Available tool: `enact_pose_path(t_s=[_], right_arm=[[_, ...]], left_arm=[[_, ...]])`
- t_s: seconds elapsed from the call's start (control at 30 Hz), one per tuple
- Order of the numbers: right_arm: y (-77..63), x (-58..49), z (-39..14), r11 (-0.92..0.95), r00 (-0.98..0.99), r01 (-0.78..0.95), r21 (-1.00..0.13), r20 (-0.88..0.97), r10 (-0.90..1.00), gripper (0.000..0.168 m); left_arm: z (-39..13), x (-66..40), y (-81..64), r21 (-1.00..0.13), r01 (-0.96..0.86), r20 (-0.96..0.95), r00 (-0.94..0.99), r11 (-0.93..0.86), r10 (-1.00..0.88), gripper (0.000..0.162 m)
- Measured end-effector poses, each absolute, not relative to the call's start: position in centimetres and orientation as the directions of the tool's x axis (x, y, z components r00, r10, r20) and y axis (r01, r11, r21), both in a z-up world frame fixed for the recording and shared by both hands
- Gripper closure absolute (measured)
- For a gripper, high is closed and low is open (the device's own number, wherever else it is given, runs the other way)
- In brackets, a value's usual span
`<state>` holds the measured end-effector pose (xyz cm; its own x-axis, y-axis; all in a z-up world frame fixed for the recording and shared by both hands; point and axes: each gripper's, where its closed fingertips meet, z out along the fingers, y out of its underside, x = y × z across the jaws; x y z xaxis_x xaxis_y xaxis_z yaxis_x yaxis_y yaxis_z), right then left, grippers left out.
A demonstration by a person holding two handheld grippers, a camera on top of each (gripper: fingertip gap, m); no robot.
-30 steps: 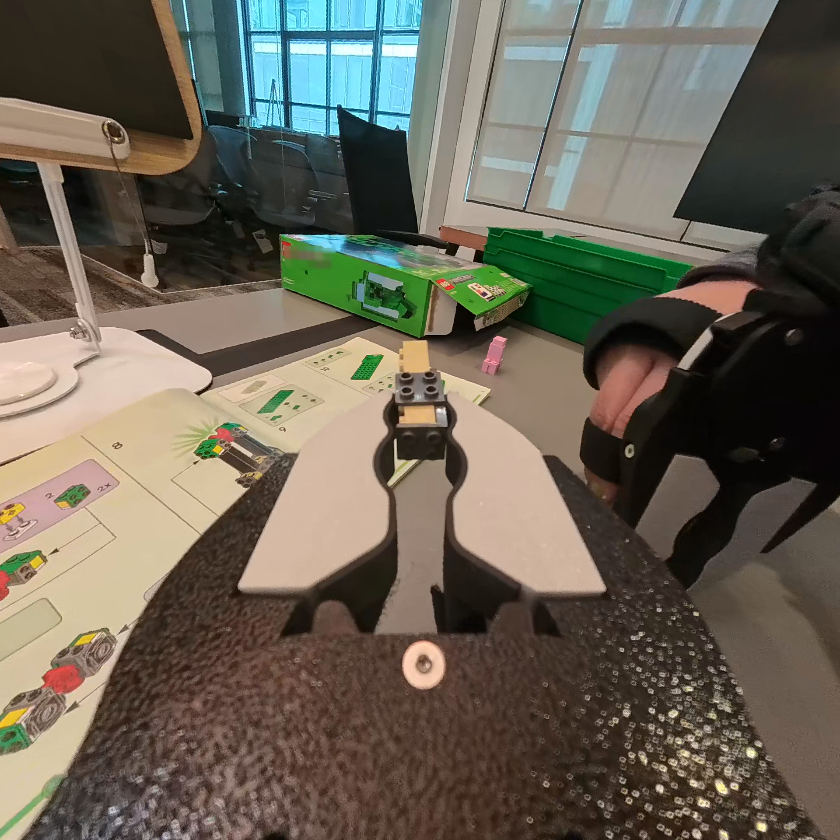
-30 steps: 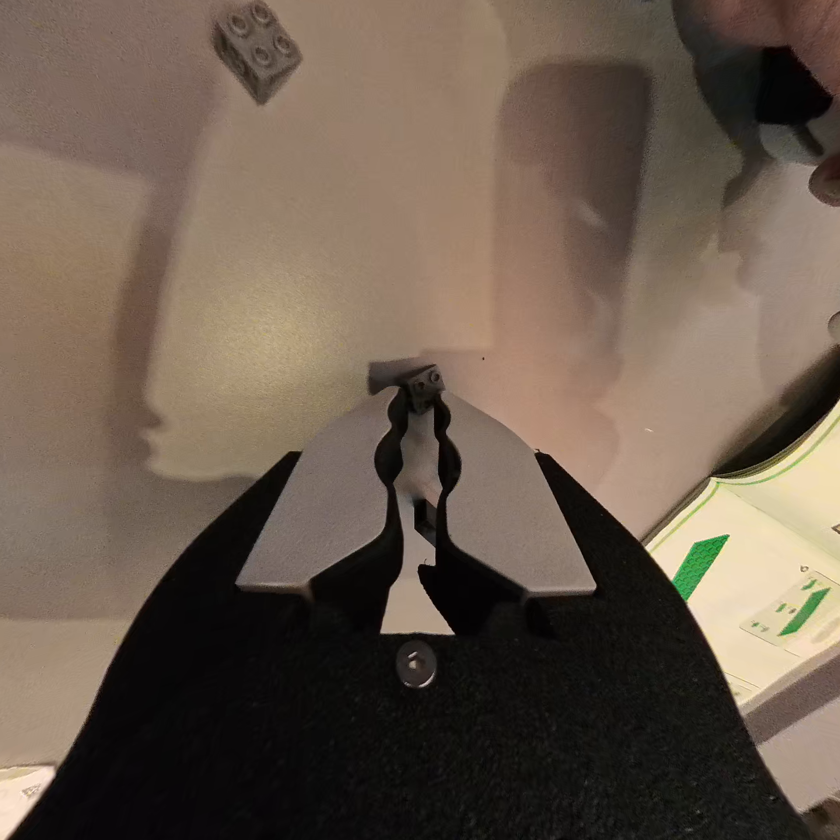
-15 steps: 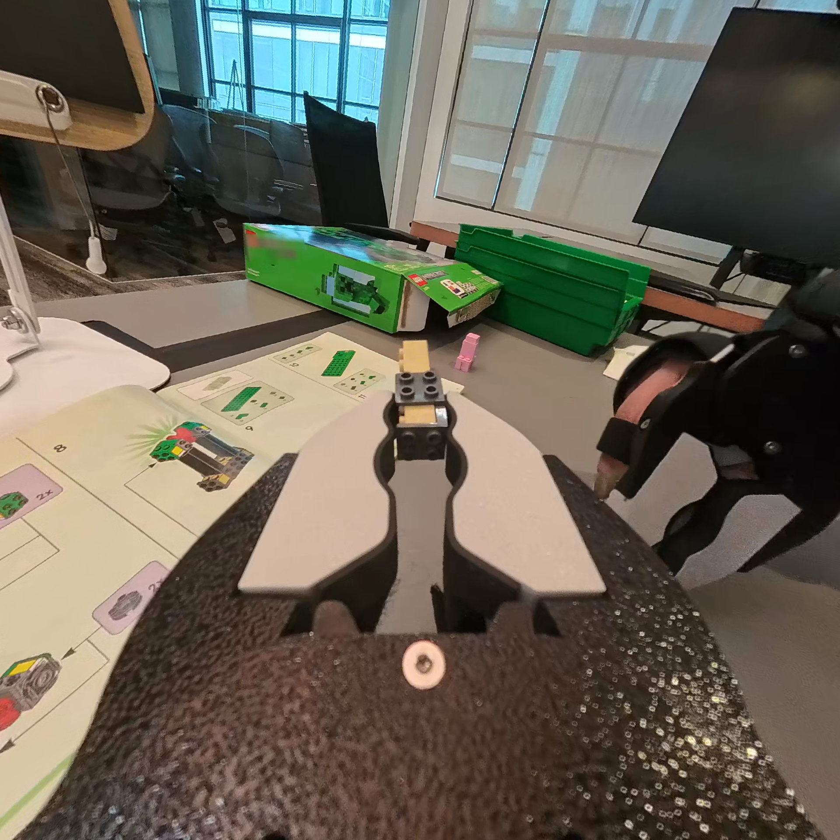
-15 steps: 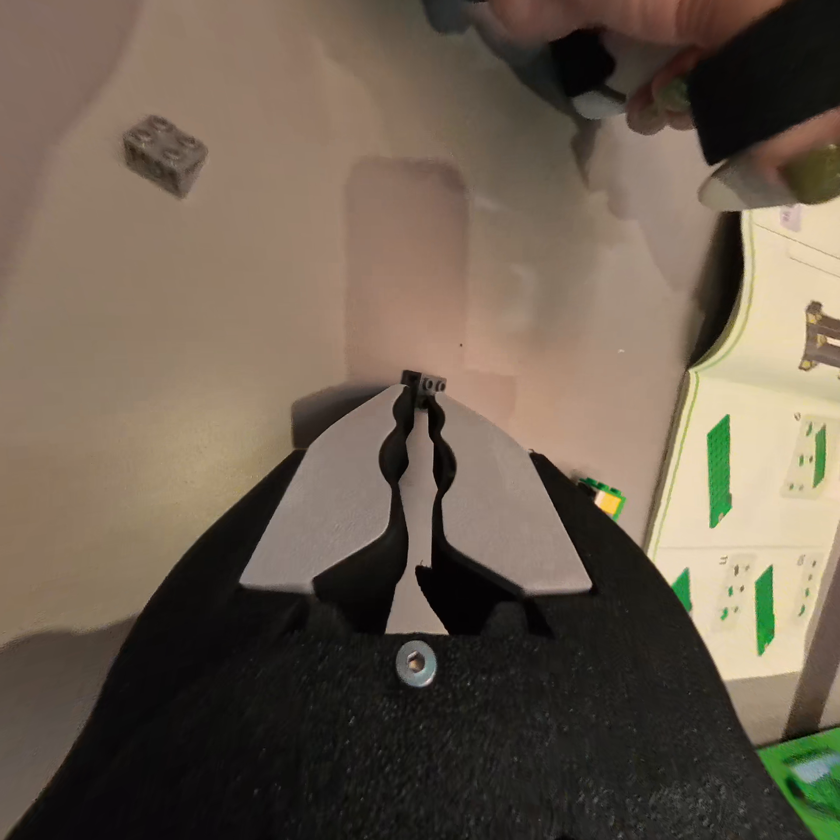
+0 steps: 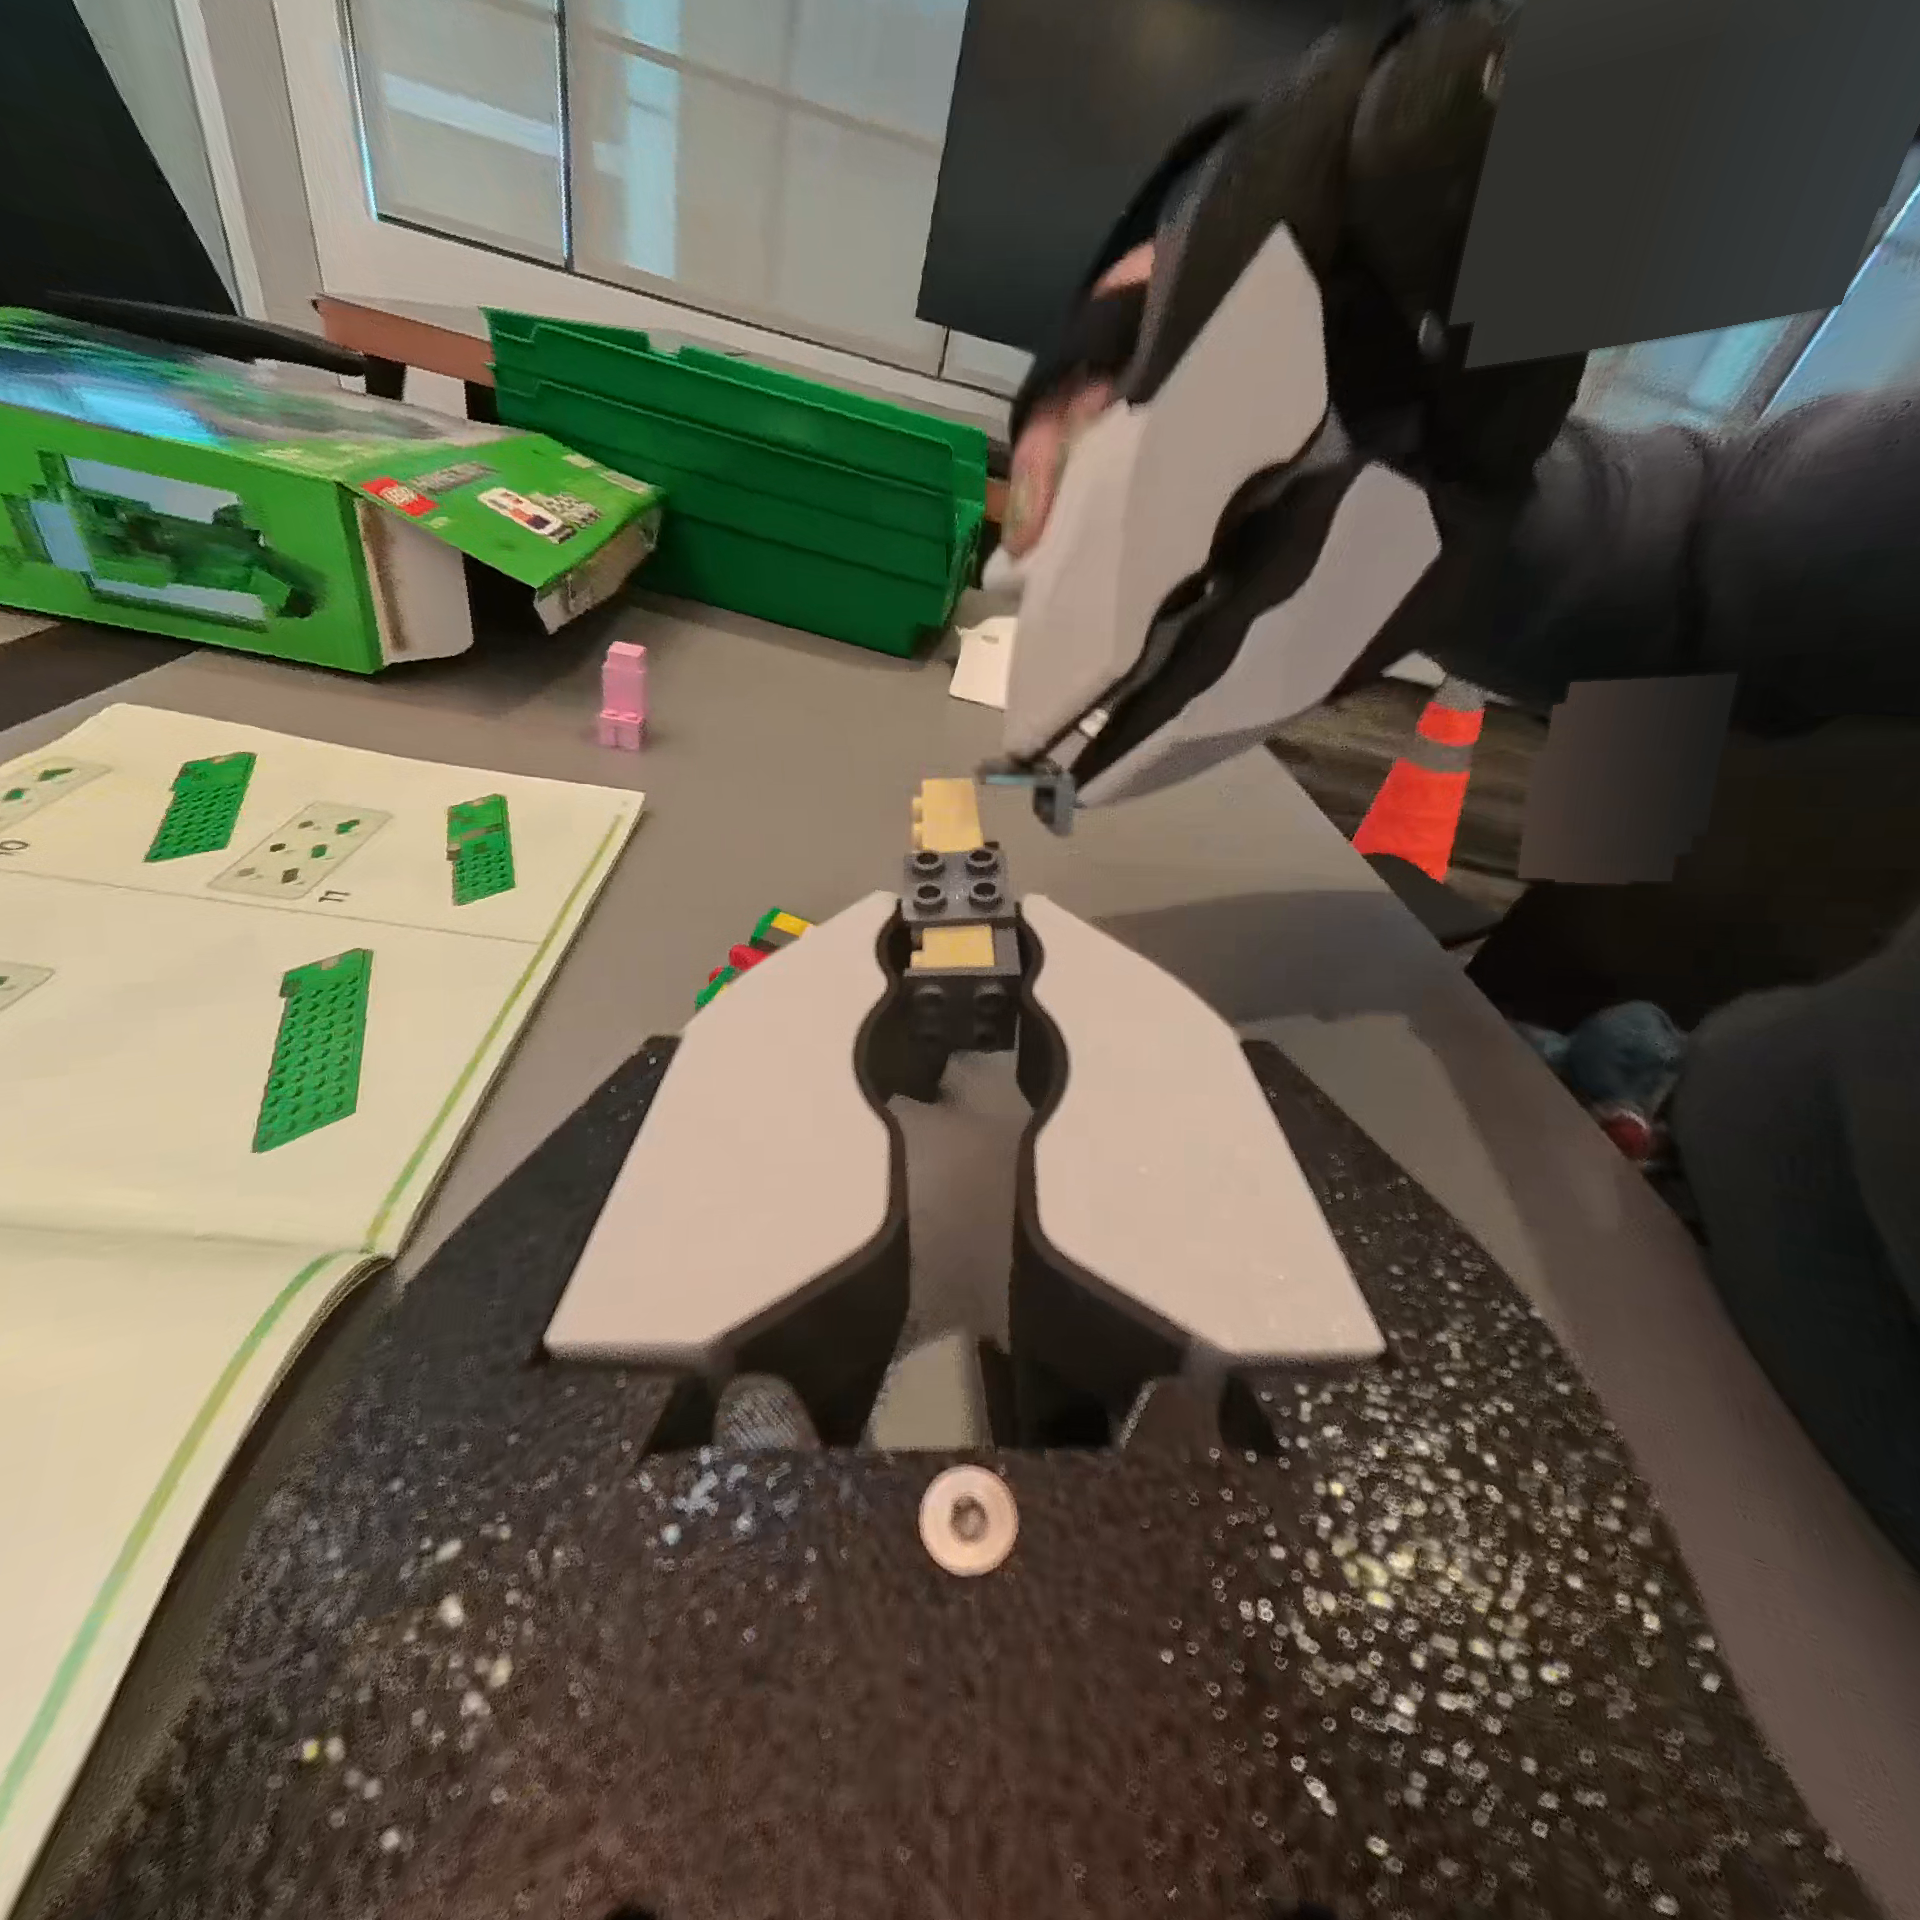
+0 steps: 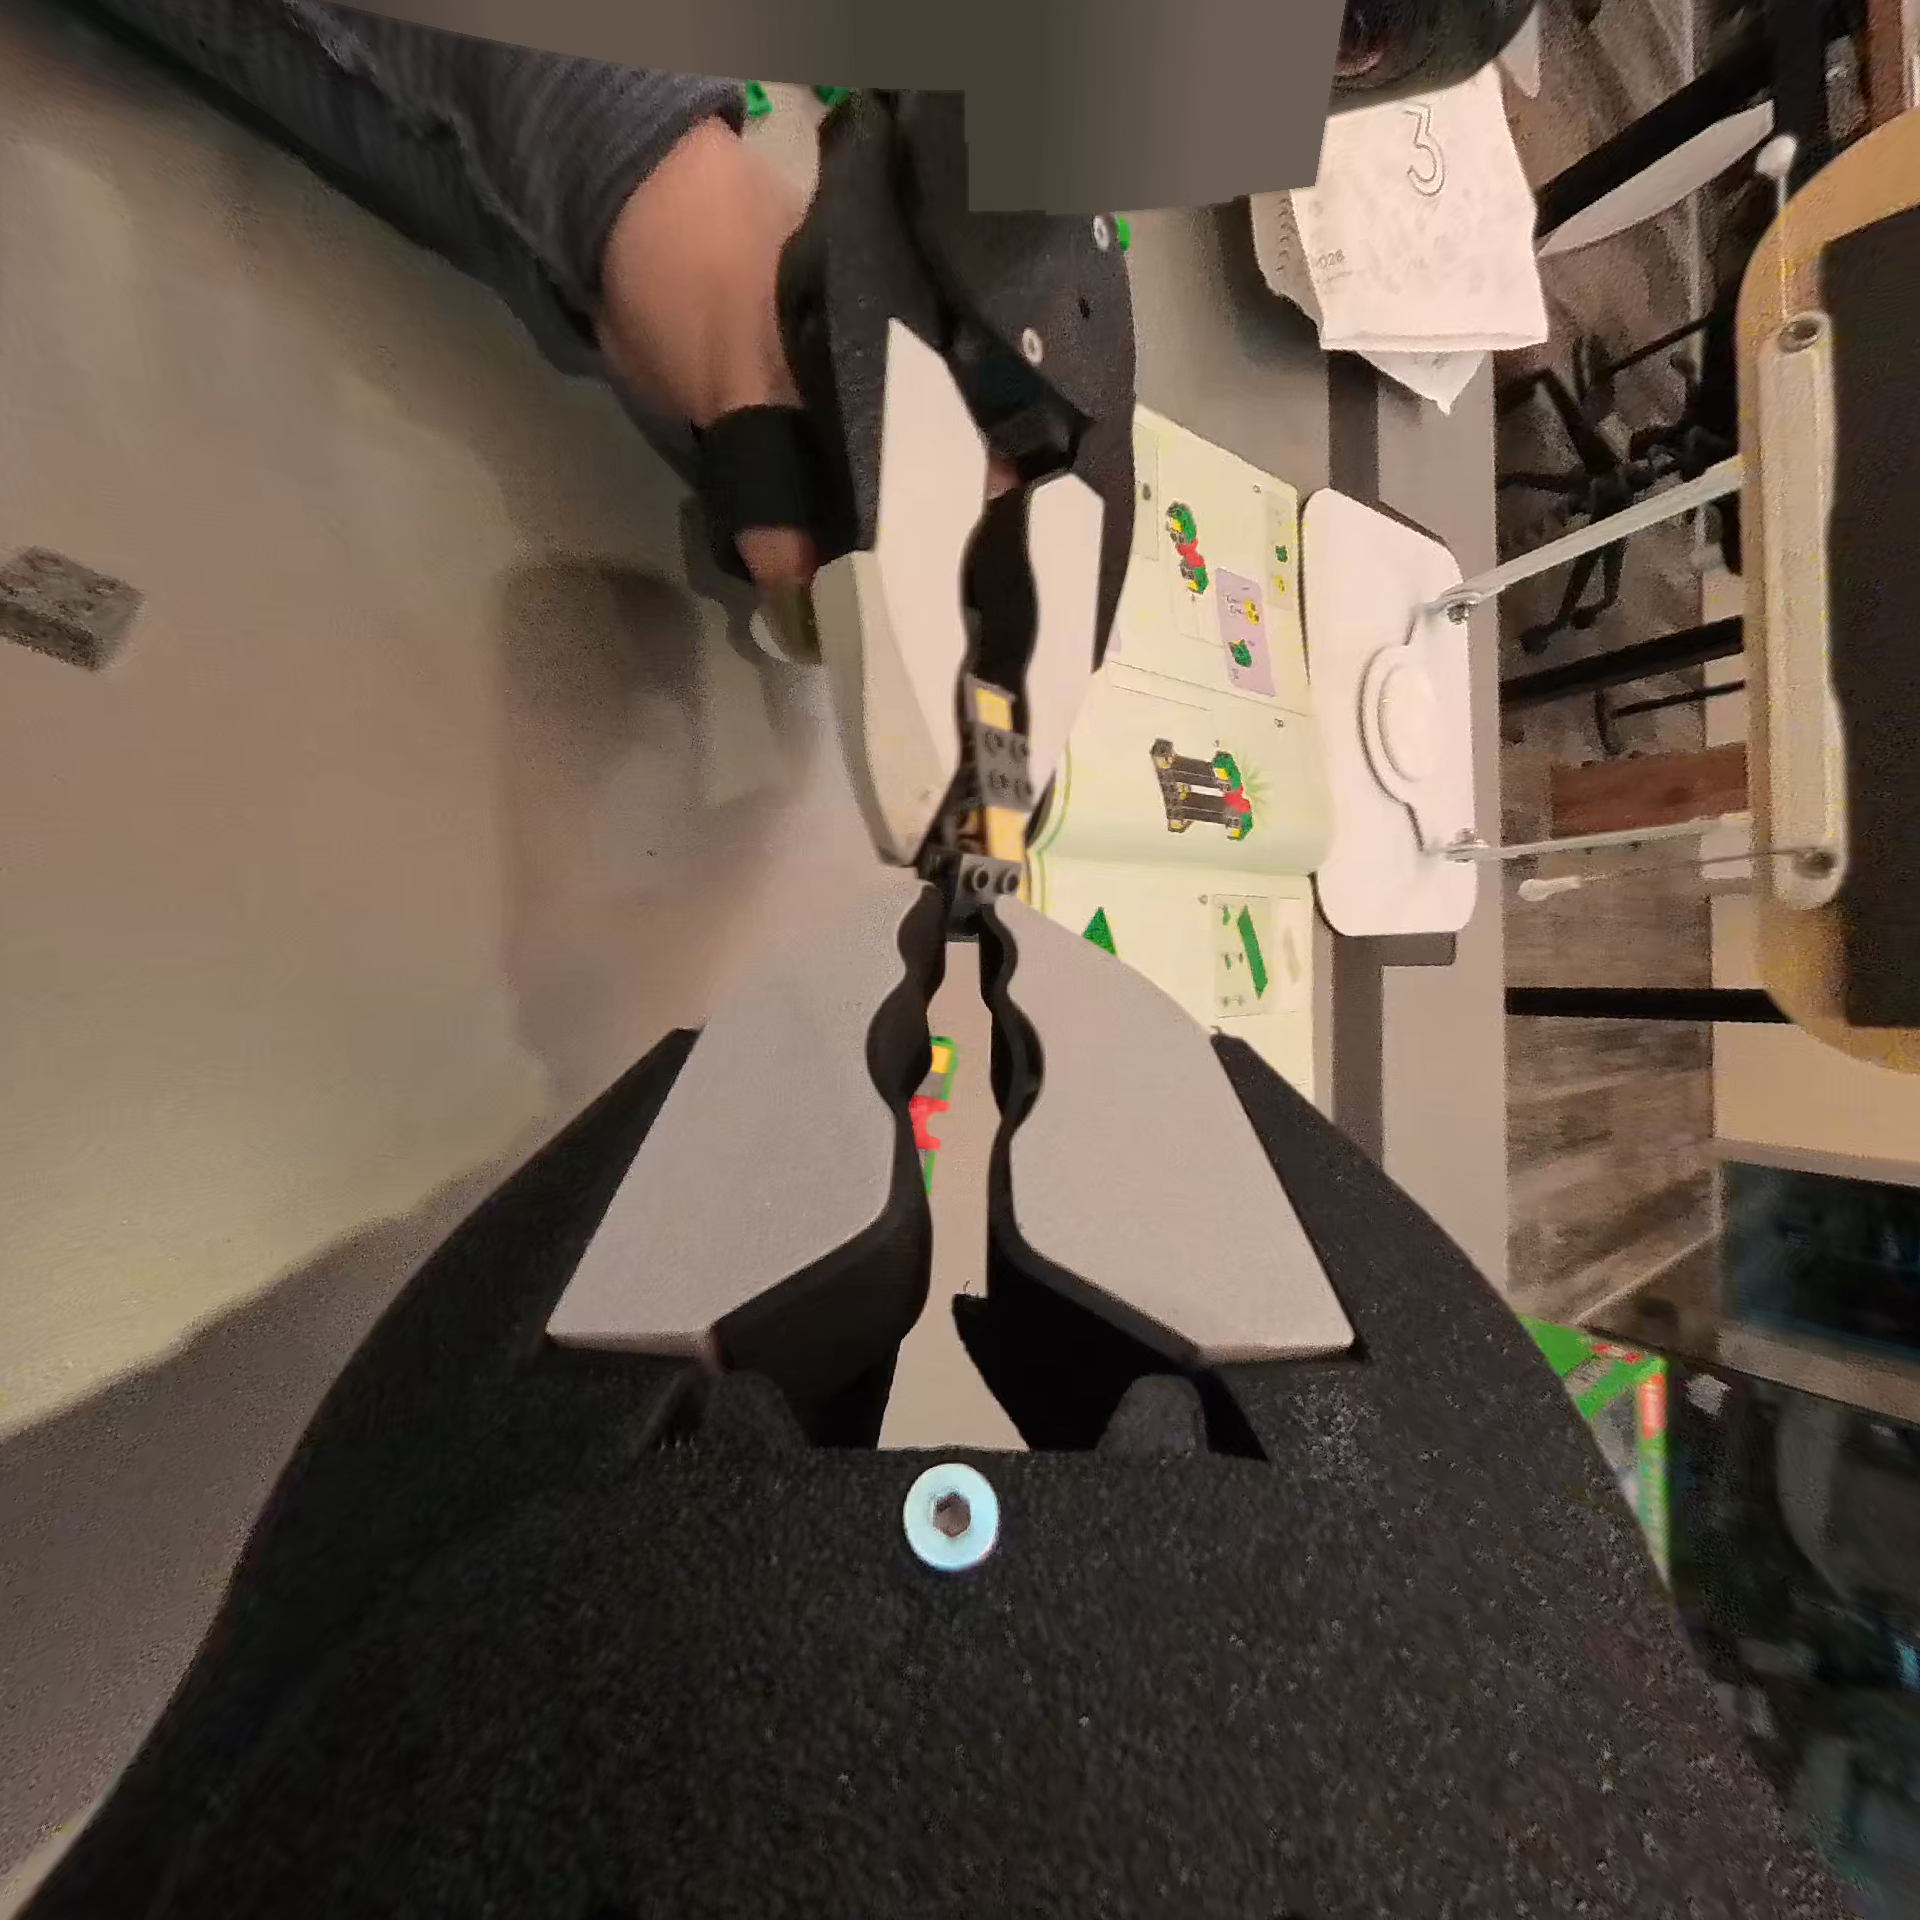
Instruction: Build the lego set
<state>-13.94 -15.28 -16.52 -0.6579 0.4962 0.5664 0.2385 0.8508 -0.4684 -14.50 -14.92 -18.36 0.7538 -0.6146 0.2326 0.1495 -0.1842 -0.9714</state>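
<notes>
Left hand-held gripper clamping dark-tan brick stack; right hand-held gripper pinching small dark piece. Only right view is showing loose grey brick at 9 o'clock.

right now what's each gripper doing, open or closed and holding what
Left gripper: closed on the dark grey and tan lego assembly.
Right gripper: closed on a small dark grey piece, at the assembly's far end.

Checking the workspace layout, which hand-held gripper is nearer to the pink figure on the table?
Left. The left hand-held gripper points toward the pink figure from close behind; the right hand-held gripper hangs farther off to its right.
</notes>
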Motion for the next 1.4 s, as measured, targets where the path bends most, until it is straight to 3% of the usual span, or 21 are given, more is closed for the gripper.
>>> enact_pose_path(t_s=[0.63,0.83,1.1,1.4], right_arm=[[-15.1,-14.6,-17.7,0.9,-0.754,0.333,-0.281,0.494,0.432,0.162],[-14.7,-14.2,-17.9,0.931,-0.784,0.344,-0.122,0.508,0.356,0.162],[-14.9,-14.3,-18.1,0.912,-0.78,0.39,-0.127,0.48,0.401,0.161],[-15.1,-14.7,-17.4,0.859,-0.742,0.444,-0.257,0.433,0.513,0.156]], left_arm=[[-19.1,-14.1,-14.7,-0.979,0.068,0.172,0.778,-0.191,-0.605,0.146],[-19.4,-13.8,-14.7,-0.976,0.054,0.173,0.773,-0.209,-0.611,0.146],[-19.5,-13.6,-14.7,-0.977,0.045,0.166,0.77,-0.207,-0.616,0.146],[-18.8,-13.7,-14.9,-0.983,0.062,0.157,0.76,-0.17,-0.631,0.146]])
